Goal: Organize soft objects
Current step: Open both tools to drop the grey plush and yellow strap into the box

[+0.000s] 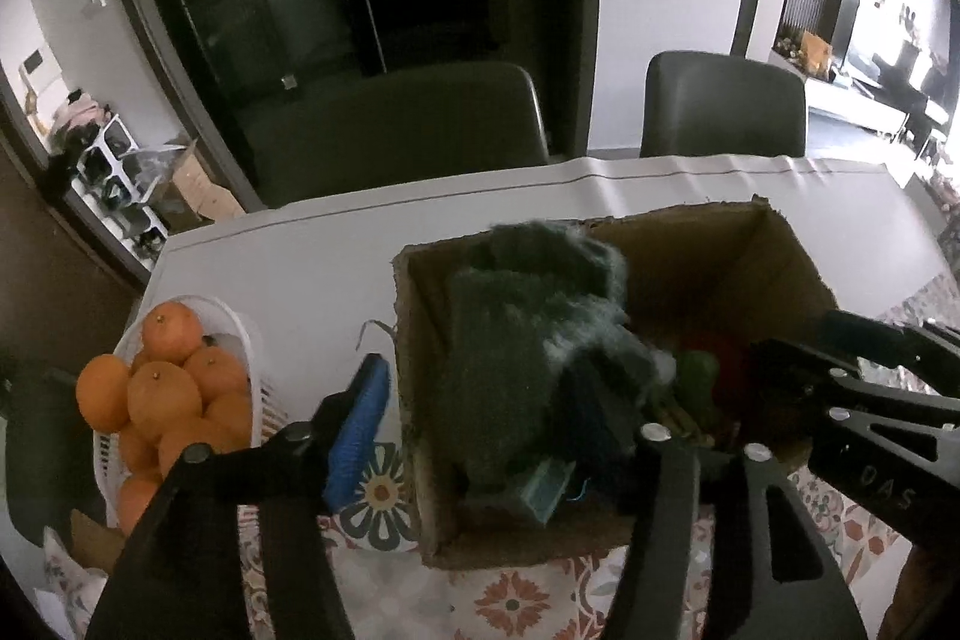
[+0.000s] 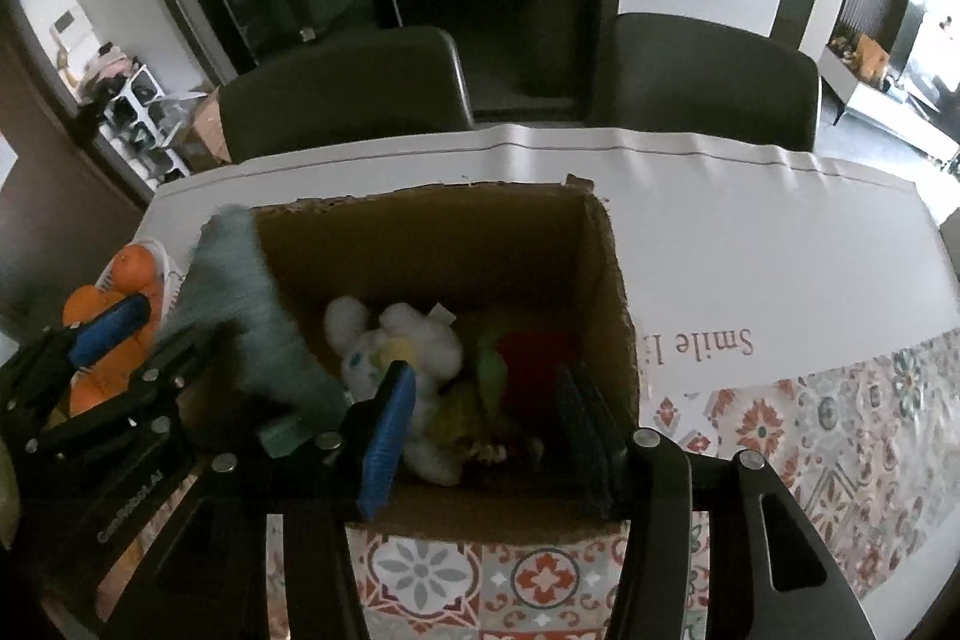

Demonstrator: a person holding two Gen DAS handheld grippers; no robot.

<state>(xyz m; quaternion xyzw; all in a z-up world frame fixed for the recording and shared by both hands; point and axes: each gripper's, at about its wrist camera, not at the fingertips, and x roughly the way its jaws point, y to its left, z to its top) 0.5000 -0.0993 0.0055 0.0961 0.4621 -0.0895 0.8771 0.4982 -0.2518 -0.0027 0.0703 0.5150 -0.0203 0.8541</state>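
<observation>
Item: grey-green fuzzy plush, draped over open brown cardboard box, left wall; my left tool gapes around it, grip uncertain; right tool wide, empty, above box; next, I judge, lower plush inside.

Dim room on both my cameras, daylight pouring in from the bright window at far right and washing it out. The box interior sits in shadow. The fuzzy green cloth smears with motion blur. Fisheye bends the table edge, and black vignette eats every corner. Grainy overall.
</observation>
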